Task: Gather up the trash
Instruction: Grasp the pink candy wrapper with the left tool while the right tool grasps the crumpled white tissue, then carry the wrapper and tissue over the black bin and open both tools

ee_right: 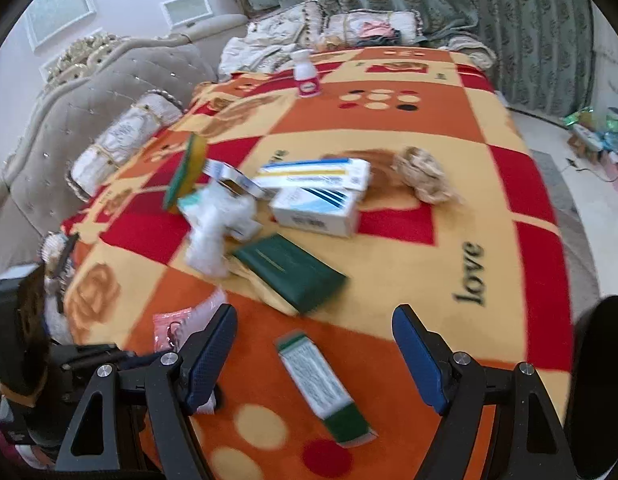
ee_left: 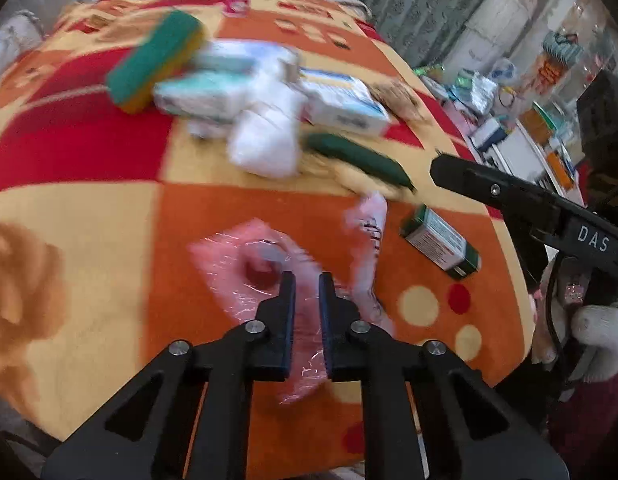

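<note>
A crumpled pink clear plastic wrapper [ee_left: 237, 264] lies on the orange, red and cream blanket [ee_left: 89, 208]. My left gripper [ee_left: 307, 280] is shut on its near edge, with film pinched between the narrow jaws. The same wrapper [ee_right: 169, 324] shows at the left of the right wrist view. My right gripper [ee_right: 315, 310] stands wide open with nothing between its pads, just above a small green-and-white box [ee_right: 321, 384]. One of its fingers [ee_left: 489, 188] reaches in from the right in the left wrist view, beyond that box [ee_left: 441, 242].
Further back on the bed lie a dark green booklet [ee_right: 293, 272], crumpled white tissue [ee_right: 213, 224], several medicine boxes [ee_right: 317, 208], a green-yellow sponge [ee_right: 189, 168], a brown paper wad [ee_right: 425, 176] and a small white bottle [ee_right: 307, 74]. The padded headboard [ee_right: 89, 100] stands left and the bed's edge falls off to the right.
</note>
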`<state>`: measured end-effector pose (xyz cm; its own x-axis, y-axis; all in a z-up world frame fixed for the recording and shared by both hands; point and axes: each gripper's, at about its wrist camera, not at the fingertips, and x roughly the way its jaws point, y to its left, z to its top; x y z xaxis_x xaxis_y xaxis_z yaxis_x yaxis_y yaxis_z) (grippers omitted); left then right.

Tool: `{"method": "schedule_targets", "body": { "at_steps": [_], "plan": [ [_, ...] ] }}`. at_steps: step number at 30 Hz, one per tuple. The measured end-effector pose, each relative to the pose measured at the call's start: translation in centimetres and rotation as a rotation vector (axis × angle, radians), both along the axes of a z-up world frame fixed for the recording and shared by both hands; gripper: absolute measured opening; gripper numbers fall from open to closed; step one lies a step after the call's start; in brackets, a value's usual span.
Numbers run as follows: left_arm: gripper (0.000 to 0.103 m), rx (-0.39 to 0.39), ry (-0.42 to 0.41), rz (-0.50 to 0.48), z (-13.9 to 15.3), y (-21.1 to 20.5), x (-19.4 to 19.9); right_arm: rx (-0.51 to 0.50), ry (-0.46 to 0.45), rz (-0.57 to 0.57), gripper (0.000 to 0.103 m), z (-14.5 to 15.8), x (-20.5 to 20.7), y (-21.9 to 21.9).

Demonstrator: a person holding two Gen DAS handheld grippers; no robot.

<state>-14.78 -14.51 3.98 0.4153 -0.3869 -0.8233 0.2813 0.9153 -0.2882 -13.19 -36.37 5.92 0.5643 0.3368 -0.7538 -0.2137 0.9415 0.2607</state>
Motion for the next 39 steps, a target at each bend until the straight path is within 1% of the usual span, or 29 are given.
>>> {"method": "schedule_targets", "body": {
  "at_steps": [5, 6, 7, 8, 10, 13, 15, 16, 17, 18, 19, 20, 21, 22, 23, 25, 27, 30, 31, 32, 33, 34, 35, 37, 39],
  "plan": [
    [0.008, -0.006, -0.068, 0.079, 2.8, 4.7, 0.4, 0.036, -0.014, 0.077, 0.077, 0.6, 1.9, 3.5],
    [0.008, -0.005, -0.075, 0.094, 3.1, 5.4, 0.5, 0.042, -0.016, 0.084, 0.072, 0.7, 2.3, 4.2],
    [0.008, -0.01, -0.073, 0.106, 3.3, 5.9, 0.6, 0.061, -0.009, 0.102, 0.069, 0.6, 3.1, 5.3],
    [0.008, -0.022, -0.062, 0.105, 3.3, 6.3, 0.7, 0.069, -0.002, 0.113, 0.064, 0.5, 3.5, 6.0],
    [0.008, -0.065, -0.026, 0.108, 2.9, 6.7, 0.6, 0.064, 0.009, 0.133, 0.062, 0.1, 4.9, 7.8],
    [0.009, -0.098, 0.032, 0.085, 1.9, 6.1, 0.4, 0.043, 0.033, 0.14, 0.056, -0.6, 7.0, 9.8],
    [0.01, -0.109, 0.064, 0.071, 1.2, 5.6, 0.1, 0.028, 0.076, 0.137, 0.045, -1.8, 8.3, 10.7],
    [0.012, -0.125, 0.082, 0.062, 0.8, 5.3, -0.1, 0.023, 0.094, 0.138, 0.042, -2.3, 8.7, 10.9],
    [0.018, -0.14, 0.097, 0.051, 0.4, 5.1, -0.2, 0.018, 0.106, 0.139, 0.034, -2.8, 8.9, 11.1],
    [0.023, -0.162, 0.114, 0.037, -0.1, 4.6, -0.4, 0.024, 0.107, 0.144, 0.029, -2.8, 8.7, 11.0],
    [0.036, -0.177, 0.124, 0.033, -0.4, 4.4, -0.6, 0.032, 0.099, 0.148, 0.028, -2.6, 8.4, 10.8],
    [0.046, -0.194, 0.138, 0.037, -0.7, 4.0, -0.7, 0.036, 0.082, 0.152, 0.027, -2.1, 7.8, 10.6],
    [0.048, -0.21, 0.153, 0.042, -1.1, 3.7, -0.7, 0.033, 0.057, 0.156, 0.027, -1.3, 7.1, 10.2],
    [0.054, -0.218, 0.124, 0.056, -1.0, 3.4, -0.8, 0.031, 0.033, 0.157, 0.027, -0.6, 6.4, 9.8],
    [0.059, -0.214, 0.12, 0.058, -0.9, 3.0, -0.8, 0.034, 0.014, 0.158, 0.027, 0.1, 5.7, 9.2],
    [0.062, -0.208, 0.113, 0.062, -0.8, 2.0, -0.6, 0.051, -0.014, 0.147, 0.027, 1.5, 4.3, 7.5],
    [0.064, -0.181, 0.093, 0.066, -0.7, 1.0, -0.4, 0.051, -0.035, 0.127, 0.027, 2.4, 3.3, 6.1],
    [0.063, -0.066, 0.047, 0.034, -0.4, -1.2, -0.4, 0.047, -0.057, 0.093, 0.027, 3.2, 1.6, 3.8],
    [0.051, -0.028, 0.038, 0.013, -0.4, -2.0, -0.1, 0.045, -0.065, 0.077, 0.027, 3.4, 1.1, 2.9],
    [0.017, -0.013, 0.04, 0.0, -0.4, -2.4, -0.1, 0.044, -0.068, 0.063, 0.027, 3.4, 0.7, 2.2],
    [0.011, -0.017, 0.058, -0.016, -0.5, -2.6, -0.1, 0.043, -0.07, 0.05, 0.027, 3.5, 0.4, 1.5],
    [0.011, -0.038, 0.081, -0.029, -0.7, -2.7, 0.0, 0.043, -0.071, 0.038, 0.027, 3.5, 0.1, 0.9],
    [0.011, -0.044, 0.081, -0.029, -0.7, -2.6, 0.1, 0.044, -0.072, 0.024, 0.027, 3.5, -0.4, 0.1],
    [0.011, -0.04, 0.053, -0.03, 0.3, -2.4, -0.2, 0.04, -0.077, 0.013, 0.027, 3.6, -1.1, -0.9],
    [0.011, -0.057, 0.023, -0.041, 1.9, -2.5, -0.4, 0.028, -0.09, 0.004, 0.027, 3.9, -1.9, -1.6]
  ]
}}
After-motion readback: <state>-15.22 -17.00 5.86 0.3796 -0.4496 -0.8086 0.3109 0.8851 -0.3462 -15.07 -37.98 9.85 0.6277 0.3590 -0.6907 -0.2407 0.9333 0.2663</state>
